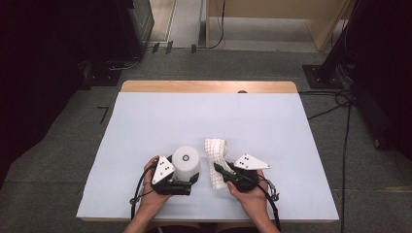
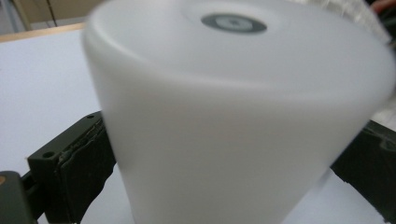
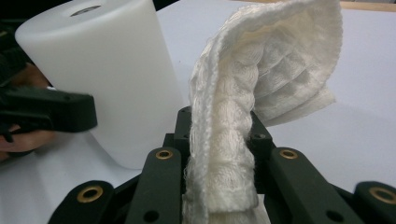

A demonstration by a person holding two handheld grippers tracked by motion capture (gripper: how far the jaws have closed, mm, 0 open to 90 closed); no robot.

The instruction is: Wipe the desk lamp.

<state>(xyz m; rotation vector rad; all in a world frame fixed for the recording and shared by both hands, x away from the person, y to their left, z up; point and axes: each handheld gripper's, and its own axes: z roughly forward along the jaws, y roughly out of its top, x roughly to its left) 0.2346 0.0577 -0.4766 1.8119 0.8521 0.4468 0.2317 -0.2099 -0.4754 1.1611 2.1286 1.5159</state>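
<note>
A white plastic cylinder [image 1: 186, 161] stands upright near the front of the table. My left gripper [image 1: 188, 176] reaches in from the left, and its black jaws press the cylinder's [image 2: 233, 116] two sides. To the right lies a white knitted cloth [image 1: 215, 154], folded into a long strip. My right gripper [image 1: 221, 170] is shut on the cloth's near end. In the right gripper view the cloth [image 3: 261, 70] rises between the jaws of my right gripper [image 3: 220, 128] and arches over to the right, with the cylinder [image 3: 102, 79] close on its left.
A pale sheet [image 1: 145, 121] covers the table, with a wooden strip [image 1: 209, 86] bare along the far edge. Both hands are close to the front edge. Cables [image 1: 340, 102] and a stand foot [image 1: 323, 75] lie on the floor to the right.
</note>
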